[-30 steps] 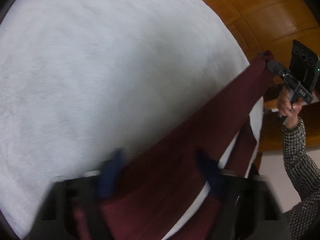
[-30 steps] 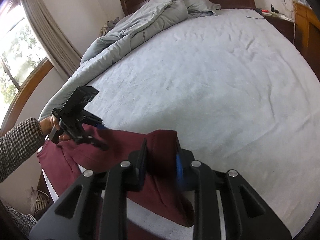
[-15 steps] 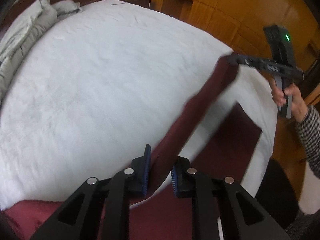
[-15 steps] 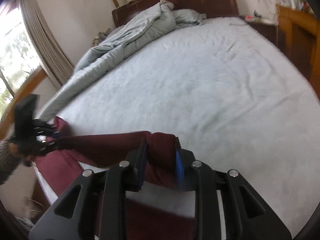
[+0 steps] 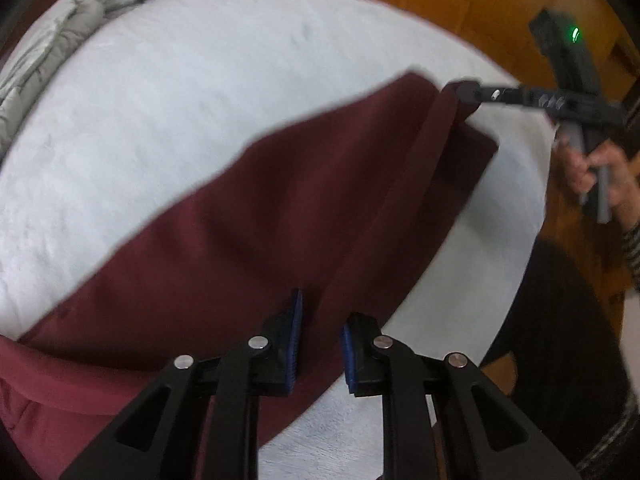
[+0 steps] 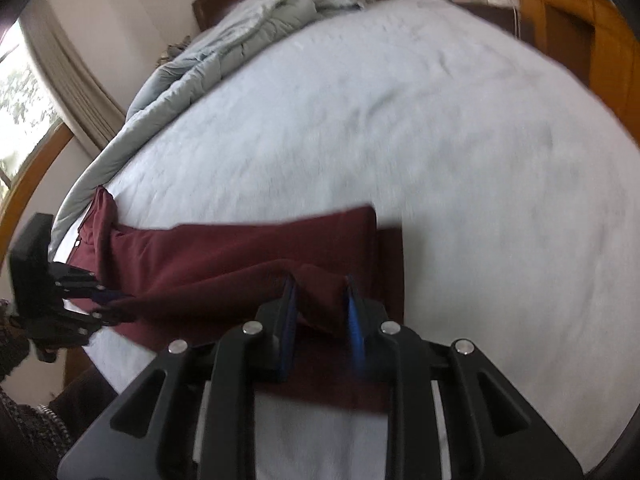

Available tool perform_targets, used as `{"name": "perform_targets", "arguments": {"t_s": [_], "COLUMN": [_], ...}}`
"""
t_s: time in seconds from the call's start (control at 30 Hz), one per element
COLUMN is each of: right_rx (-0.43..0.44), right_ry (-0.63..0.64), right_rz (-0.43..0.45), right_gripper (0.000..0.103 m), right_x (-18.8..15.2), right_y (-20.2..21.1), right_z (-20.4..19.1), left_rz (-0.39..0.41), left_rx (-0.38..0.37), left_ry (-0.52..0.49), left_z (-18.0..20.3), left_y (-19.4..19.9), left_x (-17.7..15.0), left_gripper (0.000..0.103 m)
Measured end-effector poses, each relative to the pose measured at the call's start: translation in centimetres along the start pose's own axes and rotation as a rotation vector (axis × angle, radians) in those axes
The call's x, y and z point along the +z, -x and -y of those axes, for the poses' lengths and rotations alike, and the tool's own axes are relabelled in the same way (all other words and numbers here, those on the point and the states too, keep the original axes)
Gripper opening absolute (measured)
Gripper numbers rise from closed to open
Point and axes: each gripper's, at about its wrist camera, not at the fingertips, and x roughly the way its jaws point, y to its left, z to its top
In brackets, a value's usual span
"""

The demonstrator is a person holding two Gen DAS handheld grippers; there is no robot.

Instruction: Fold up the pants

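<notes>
Both your left tool (image 5: 319, 344) and right tool (image 6: 320, 308) are clamped on the pants (image 5: 256, 232); keep that edge taut, lay it evenly onto the bed (image 6: 400, 120).

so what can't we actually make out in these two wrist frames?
- Left wrist view: the waist end of the pants is cut off by the bottom-left edge.
- Left wrist view: the right gripper is motion-blurred; its grip point on the hem is unclear.
- Right wrist view: the left gripper sits small and blurred at the frame edge.
- Right wrist view: the lower leg layer is hidden under the top fold and the gripper's own body.
</notes>
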Motion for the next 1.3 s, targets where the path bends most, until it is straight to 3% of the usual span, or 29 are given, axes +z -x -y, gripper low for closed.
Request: {"name": "perform_targets", "arguments": {"t_s": [0.1, 0.13, 0.2, 0.27, 0.37, 0.5, 0.63, 0.7, 0.77, 0.83, 0.97, 1.1, 1.2, 1.23, 1.27, 1.3], "right_rx": [0.017, 0.028, 0.068, 0.121, 0.176, 0.141, 0.101, 0.134, 0.094, 0.080, 0.100, 0.056, -0.003, -0.077, -0.115, -0.086], "right_ry": [-0.045, -0.062, -0.099, -0.139, -0.200, -0.295, -0.300, -0.309, -0.280, -0.246, -0.229, -0.204, -0.217, -0.228, -0.235, -0.268], "right_rz": [-0.030, -0.036, -0.013, -0.007, -0.004, -0.022, -0.047, -0.039, -0.066, -0.071, -0.016, 0.013, -0.016, -0.038, -0.057, -0.070], "right_gripper": [0.039, 0.054, 0.057, 0.068, 0.069, 0.071, 0.071, 0.060, 0.037, 0.029, 0.025, 0.024, 0.023, 0.010, 0.008, 0.009], "right_x": [-1.6, -1.9, -2.3, -2.4, -2.3, -2.7, -3.0, -2.9, -2.7, -2.7, -2.4, -2.4, -3.1, -3.6, -3.8, -4.3], "right_y": [0.0, 0.2, 1.1, 1.7, 2.0, 2.0, 0.8, 0.4, -0.4, -0.4, 1.6, 4.1, 3.8, 3.1, 2.6, 1.8], "right_z": [0.2, 0.3, 0.3, 0.4, 0.8, 1.8, 1.7, 1.3, 0.8, 0.4, 0.3, -0.3, 0.3, 1.0, 1.6, 2.4], "left_rz": [0.005, 0.013, 0.013, 0.017, 0.021, 0.030, 0.033, 0.030, 0.026, 0.022, 0.036, 0.071, 0.068, 0.054, 0.033, 0.018], "left_rx": [-0.012, -0.030, -0.063, -0.083, -0.082, -0.083, -0.085, -0.084, -0.088, -0.101, -0.076, -0.064, -0.076, -0.073, -0.078, -0.081], "left_ry": [0.036, 0.057, 0.093, 0.111, 0.111, 0.123, 0.122, 0.127, 0.141, 0.169, 0.148, 0.145, 0.142, 0.143, 0.148, 0.156], "left_z": [-1.1, -1.5, -2.3, -2.8, -3.0, -3.0, -3.6, -3.2, -3.1, -3.4, -2.6, -1.5, -0.6, -0.5, -0.4, -0.4], "left_y": [-0.7, -0.6, -0.6, -0.4, -0.3, -0.5, -0.2, -0.4, -0.4, -0.3, 0.8, 2.4, 2.3, 1.8, 1.0, 0.2], "left_x": [-0.4, -0.3, -0.2, -0.2, -0.2, -0.7, -1.2, -1.0, -0.9, -0.8, -0.6, -0.5, -0.7, -0.9, -1.1, -1.3], "left_gripper": [0.017, 0.017, 0.017, 0.017, 0.018, 0.018, 0.018, 0.018, 0.019, 0.019, 0.019, 0.019, 0.019, 0.019, 0.020, 0.020]}}
